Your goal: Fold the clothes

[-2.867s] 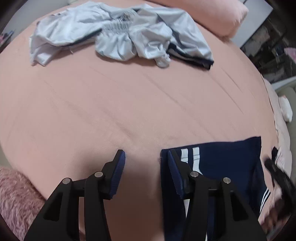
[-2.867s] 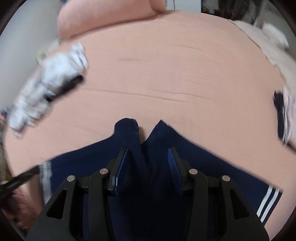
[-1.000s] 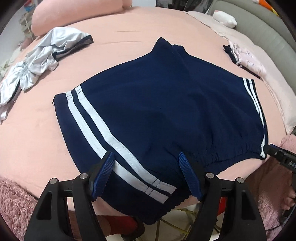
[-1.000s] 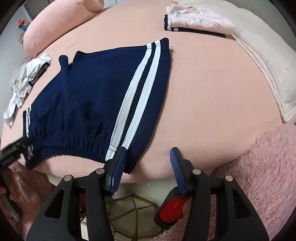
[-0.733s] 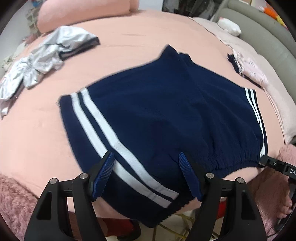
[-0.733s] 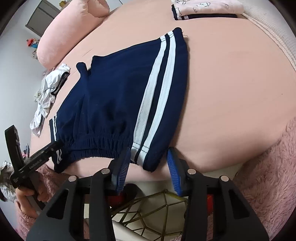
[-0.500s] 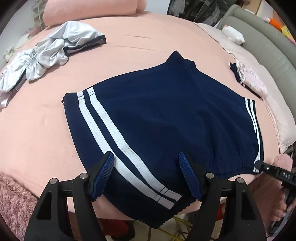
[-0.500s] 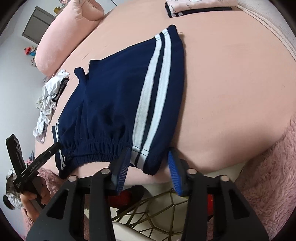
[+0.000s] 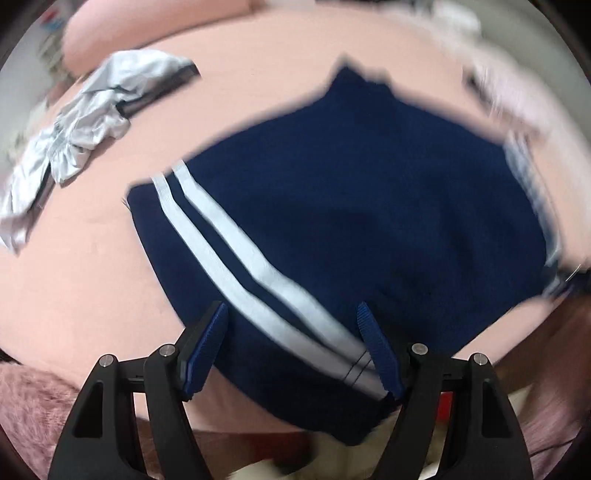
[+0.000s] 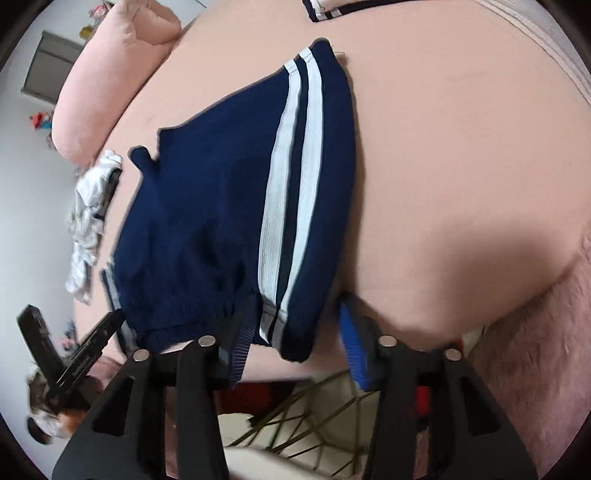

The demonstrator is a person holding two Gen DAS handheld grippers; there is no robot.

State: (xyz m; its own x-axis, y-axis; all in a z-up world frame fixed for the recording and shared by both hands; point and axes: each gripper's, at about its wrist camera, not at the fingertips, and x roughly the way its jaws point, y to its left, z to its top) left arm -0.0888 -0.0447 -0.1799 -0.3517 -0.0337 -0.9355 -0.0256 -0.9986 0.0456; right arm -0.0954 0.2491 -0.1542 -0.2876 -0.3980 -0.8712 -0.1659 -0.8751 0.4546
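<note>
Navy shorts with two white side stripes lie spread flat on the pink bed, their waistband at the near edge. My left gripper is open, and the striped left waistband corner lies between its fingers; this view is blurred. In the right wrist view the same shorts show their other striped side. My right gripper is open, its jaws on either side of the right waistband corner, which hangs over the bed's edge. The left gripper, held by a hand, sits at the far waistband end.
A crumpled grey-white garment lies at the bed's far left, and a pink pillow sits behind it. Folded pink clothes rest at the far end. A fuzzy pink blanket borders the bed's edge, above a wire-framed object.
The shorts now lie spread with the waistband at the bed's edge. Both grippers have closed in on the waistband corners, and the left view has blurred with motion.
</note>
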